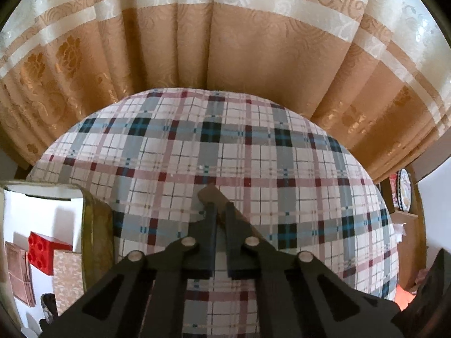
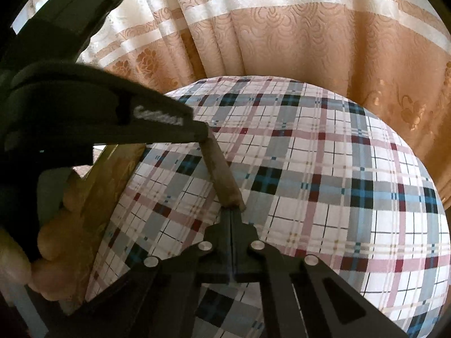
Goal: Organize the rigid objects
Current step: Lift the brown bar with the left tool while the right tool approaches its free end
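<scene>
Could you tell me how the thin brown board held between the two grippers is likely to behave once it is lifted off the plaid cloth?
The brown board looks stiff: it spans straight between the left gripper and right gripper without sagging. Being thin, it is probably light. Flat faces suggest it won't roll, though gripped only at its ends it might pivot or slip.

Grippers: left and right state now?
Left gripper: closed on one end of the thin brown flat wooden stick.
Right gripper: closed on the stick's other end.

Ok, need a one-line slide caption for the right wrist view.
Both grippers, right gripper and left gripper, shut on opposite ends of a brown bar above the plaid tablecloth.
</scene>
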{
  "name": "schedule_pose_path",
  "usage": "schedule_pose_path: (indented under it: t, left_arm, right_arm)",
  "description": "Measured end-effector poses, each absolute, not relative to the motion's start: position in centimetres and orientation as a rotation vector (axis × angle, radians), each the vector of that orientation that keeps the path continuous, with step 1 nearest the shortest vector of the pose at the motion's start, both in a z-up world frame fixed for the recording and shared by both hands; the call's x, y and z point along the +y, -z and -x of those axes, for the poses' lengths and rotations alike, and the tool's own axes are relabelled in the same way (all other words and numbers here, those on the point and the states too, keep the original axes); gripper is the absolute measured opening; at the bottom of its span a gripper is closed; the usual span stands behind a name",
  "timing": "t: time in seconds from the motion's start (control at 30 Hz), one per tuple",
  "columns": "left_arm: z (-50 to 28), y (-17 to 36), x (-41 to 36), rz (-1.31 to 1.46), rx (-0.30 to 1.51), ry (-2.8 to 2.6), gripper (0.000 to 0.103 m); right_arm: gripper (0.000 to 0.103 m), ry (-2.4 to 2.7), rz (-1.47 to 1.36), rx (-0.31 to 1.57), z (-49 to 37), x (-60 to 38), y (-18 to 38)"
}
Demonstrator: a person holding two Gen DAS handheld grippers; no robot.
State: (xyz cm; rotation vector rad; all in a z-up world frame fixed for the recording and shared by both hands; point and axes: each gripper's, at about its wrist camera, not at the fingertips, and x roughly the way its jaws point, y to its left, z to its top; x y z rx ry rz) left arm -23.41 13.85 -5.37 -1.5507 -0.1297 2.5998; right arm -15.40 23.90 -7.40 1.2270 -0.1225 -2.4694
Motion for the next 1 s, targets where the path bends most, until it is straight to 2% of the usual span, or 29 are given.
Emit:
schedule_pose_path:
  t: [0.3,0.47,0.57,0.63,0.7,0.77,0.8,1.0]
  left_arm:
    - [24.0,5.5,13.1,1.588,-0.183,-2.583,0.002]
    - [24.7,5.5,13.0,1.62,-0.188,-2.584,0.002]
    - [24.9,5.5,12.7,1.625,-0.214,-2.589,0.007]
    - [25.1,5.5,12.3,1.643,-0.255,-2.576,0.012]
    - [25.2,5.6,12.1,1.652,-0.258,-2.577,0.016]
    - [25.2,5.6,12.2,1.652,-0.244,-2.584,0.022]
    - [25.2,5.6,12.3,1.654,-0.238,-2.583,0.025]
    - [25.1,5.6,12.4,1.651,-0.217,-2.584,0.026]
  right_arm:
    - [0.002,2.494,-1.208,-0.175,14.6,24.6,6.9]
    - [0.003,2.491,-1.22,-0.139,15.5,24.5,6.7]
    - [0.006,2.477,-1.248,-0.134,16.5,24.5,7.3]
    - [0.012,2.467,-1.258,-0.152,16.4,24.7,7.5]
    - [0.024,2.464,-1.25,-0.19,16.3,25.2,7.5]
    - [0.054,2.481,-1.235,-0.199,16.3,25.4,7.2]
    - [0.059,2.488,-1.219,-0.2,16.3,25.4,7.0]
    - [0.059,2.516,-1.158,-0.16,17.1,24.2,6.2]
